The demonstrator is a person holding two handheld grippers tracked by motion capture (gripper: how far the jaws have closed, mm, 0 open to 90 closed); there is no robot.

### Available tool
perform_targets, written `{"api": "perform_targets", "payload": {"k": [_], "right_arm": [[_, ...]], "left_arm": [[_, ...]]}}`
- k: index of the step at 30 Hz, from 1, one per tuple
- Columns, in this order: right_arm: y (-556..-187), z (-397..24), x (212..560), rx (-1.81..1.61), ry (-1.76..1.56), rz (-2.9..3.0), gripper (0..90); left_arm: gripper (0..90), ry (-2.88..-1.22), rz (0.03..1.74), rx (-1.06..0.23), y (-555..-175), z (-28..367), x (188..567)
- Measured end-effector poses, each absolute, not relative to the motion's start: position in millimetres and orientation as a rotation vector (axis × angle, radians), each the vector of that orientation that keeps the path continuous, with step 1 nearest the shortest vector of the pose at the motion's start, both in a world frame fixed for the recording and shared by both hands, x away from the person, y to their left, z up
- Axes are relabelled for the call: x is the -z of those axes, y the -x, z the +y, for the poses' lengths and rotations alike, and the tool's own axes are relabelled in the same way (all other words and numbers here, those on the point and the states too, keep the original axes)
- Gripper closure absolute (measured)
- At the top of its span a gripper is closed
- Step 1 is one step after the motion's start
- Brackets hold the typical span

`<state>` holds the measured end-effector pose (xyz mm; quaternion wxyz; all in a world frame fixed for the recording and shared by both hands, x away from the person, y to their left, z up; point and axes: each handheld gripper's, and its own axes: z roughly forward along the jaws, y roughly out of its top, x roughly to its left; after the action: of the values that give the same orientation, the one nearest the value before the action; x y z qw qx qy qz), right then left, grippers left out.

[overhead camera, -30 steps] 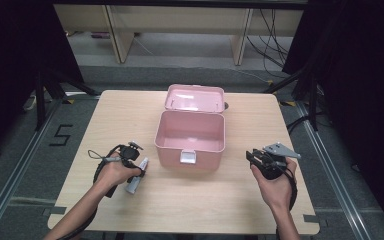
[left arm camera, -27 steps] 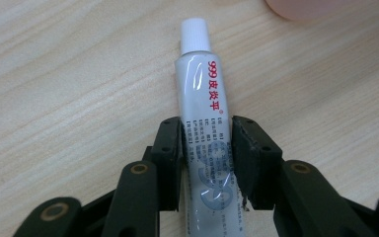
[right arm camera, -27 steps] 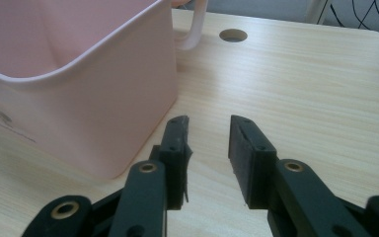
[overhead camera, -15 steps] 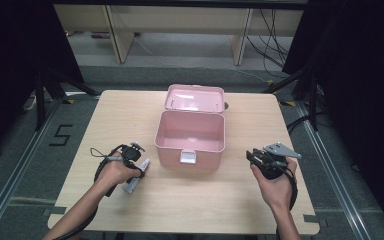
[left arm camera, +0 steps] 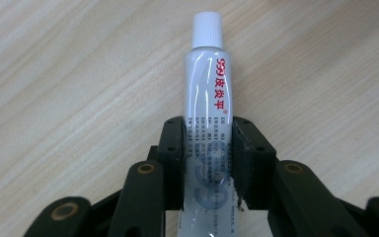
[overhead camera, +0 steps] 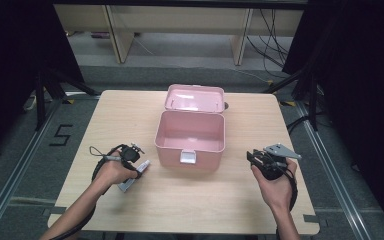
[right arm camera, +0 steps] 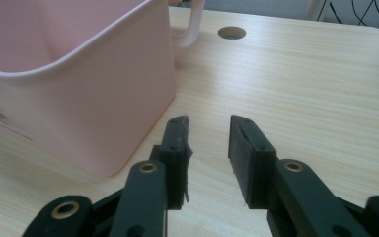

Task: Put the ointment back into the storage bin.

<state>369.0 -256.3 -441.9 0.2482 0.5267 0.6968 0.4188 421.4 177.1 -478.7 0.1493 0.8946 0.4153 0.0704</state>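
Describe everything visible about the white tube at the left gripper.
The tube is a small glossy white squeeze tube, plastic or metal by its look, with a ribbed white screw cap and red and grey print. It lies flat on the wooden table, cap pointing away from the left gripper, left of the open pink box. The jaws have just been closing and their pads flank its lower body, touching both sides.
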Motion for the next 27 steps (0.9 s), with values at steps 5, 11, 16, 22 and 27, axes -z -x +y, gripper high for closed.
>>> {"api": "perform_targets", "payload": {"k": [5, 11, 16, 22, 27], "right_arm": [[-371, -259, 446, -1.113, -1.396, 1.920, 69.6], [-371, -260, 451, -1.104, -1.395, 1.931, 68.3], [-370, -260, 459, -1.111, -1.408, 1.929, 68.4], [-368, -257, 469, -1.115, -1.451, 1.940, 68.3], [-367, -256, 474, -1.096, -1.469, 1.953, 68.0]], "left_arm": [[68.2, -2.565, 1.119, -0.249, -421, 180, 471], [68.2, -2.579, 1.000, -0.270, -421, 183, 455], [68.2, -2.565, 0.925, -0.307, -421, 183, 439], [68.2, -2.567, 0.847, -0.363, -425, 181, 418], [68.3, -2.583, 0.797, -0.391, -429, 181, 405]]}}
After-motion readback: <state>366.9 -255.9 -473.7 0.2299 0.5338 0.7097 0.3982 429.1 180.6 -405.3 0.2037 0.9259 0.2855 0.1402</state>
